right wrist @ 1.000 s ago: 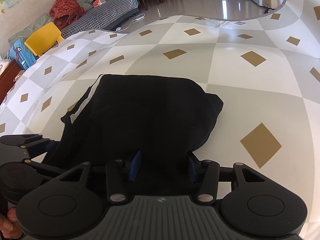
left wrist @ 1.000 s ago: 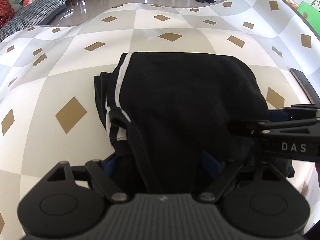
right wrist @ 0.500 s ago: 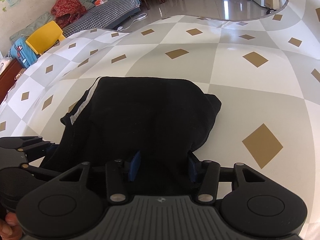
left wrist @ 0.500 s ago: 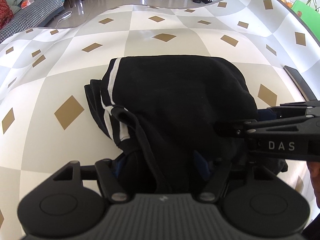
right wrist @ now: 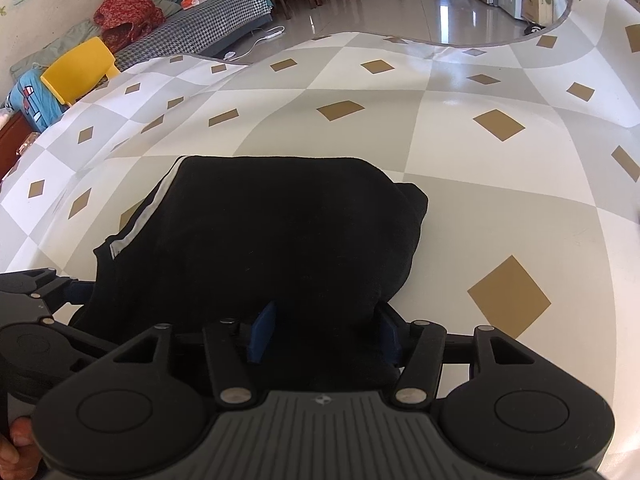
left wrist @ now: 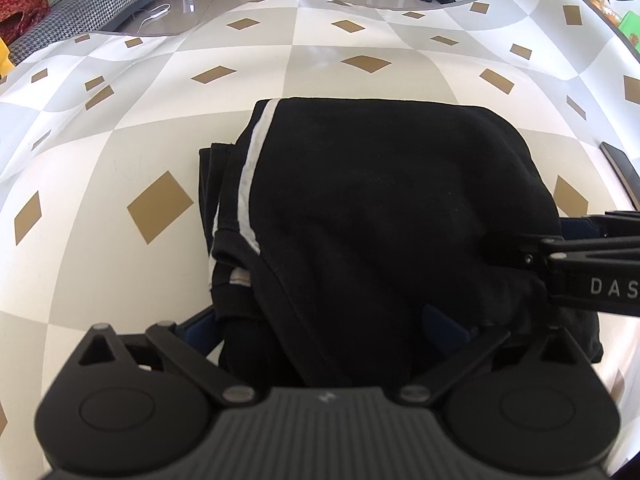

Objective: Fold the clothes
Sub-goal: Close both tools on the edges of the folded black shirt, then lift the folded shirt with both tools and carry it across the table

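From the left wrist view, the folded black garment [left wrist: 392, 216] lies on the checked worktop [left wrist: 328, 76], its white stripe [left wrist: 250, 168] running down its left edge. The left claw [left wrist: 320, 328] is spread wide at the garment's near edge, blue pads on either side of bunched cloth — whether it pinches the cloth I cannot tell. The right claw [left wrist: 560, 236] reaches in at the garment's right side. From the right wrist view, the right claw [right wrist: 324, 336] stands part open astride the garment's [right wrist: 272, 236] near hem — grip unclear; the left claw [right wrist: 60, 292] sits at the garment's left.
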`<state>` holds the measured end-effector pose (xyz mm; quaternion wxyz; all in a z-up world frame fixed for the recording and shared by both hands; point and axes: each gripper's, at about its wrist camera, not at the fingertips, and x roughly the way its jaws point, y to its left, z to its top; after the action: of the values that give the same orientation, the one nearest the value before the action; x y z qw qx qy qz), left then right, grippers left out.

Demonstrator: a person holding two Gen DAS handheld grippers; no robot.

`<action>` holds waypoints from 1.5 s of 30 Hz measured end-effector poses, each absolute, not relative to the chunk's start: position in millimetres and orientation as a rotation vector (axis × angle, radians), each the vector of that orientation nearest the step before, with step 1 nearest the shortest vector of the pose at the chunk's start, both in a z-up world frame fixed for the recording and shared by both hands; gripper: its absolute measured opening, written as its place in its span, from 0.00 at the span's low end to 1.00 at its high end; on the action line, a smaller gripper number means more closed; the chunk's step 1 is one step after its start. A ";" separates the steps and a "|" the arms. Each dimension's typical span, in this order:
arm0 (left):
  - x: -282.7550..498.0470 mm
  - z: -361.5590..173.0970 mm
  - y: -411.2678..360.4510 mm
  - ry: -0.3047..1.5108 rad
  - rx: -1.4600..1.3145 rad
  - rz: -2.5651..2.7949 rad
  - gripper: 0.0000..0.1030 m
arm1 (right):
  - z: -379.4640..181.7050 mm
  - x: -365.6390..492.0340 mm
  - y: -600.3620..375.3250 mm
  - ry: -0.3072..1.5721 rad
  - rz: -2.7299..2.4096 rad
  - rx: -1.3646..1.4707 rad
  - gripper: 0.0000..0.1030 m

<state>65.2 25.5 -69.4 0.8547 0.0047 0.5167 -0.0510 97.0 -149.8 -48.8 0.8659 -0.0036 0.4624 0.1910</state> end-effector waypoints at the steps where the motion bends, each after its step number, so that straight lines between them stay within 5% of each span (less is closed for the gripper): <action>1: 65.8 -69.8 24.9 1.085 0.010 -0.108 1.00 | -49.2 97.0 -149.4 0.965 0.399 -0.006 0.54; 4: 65.1 -68.1 19.7 1.062 0.015 -0.134 0.98 | -49.7 96.8 -146.8 0.955 0.395 -0.011 0.54; 9: 61.3 -62.0 10.5 1.016 0.013 -0.200 0.55 | -49.2 97.7 -146.0 0.954 0.403 0.014 0.39; 14: 57.3 -52.9 15.4 0.964 -0.046 -0.201 0.33 | -45.0 96.7 -146.3 0.957 0.410 0.025 0.22; 17: 53.6 -46.7 16.0 0.931 -0.029 -0.192 0.30 | -44.5 95.1 -144.5 0.961 0.416 0.030 0.21; 22: 48.2 -44.0 21.2 0.944 -0.049 -0.178 0.30 | -44.3 91.7 -140.5 0.959 0.408 0.014 0.21; 28: 49.4 -52.8 35.0 0.984 -0.067 -0.135 0.32 | -44.7 91.2 -139.9 0.964 0.374 -0.002 0.34; 39: 49.3 -63.3 46.8 1.002 -0.053 -0.060 0.65 | -46.8 90.6 -142.8 0.973 0.335 -0.030 0.47; 45: 53.6 -67.0 45.6 1.008 -0.060 -0.044 0.75 | -48.9 90.5 -140.9 0.957 0.337 -0.044 0.51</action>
<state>53.6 45.6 -67.0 0.8750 -0.0286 0.4828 -0.0212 90.5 -140.9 -48.9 0.8739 -0.0209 0.4582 0.1613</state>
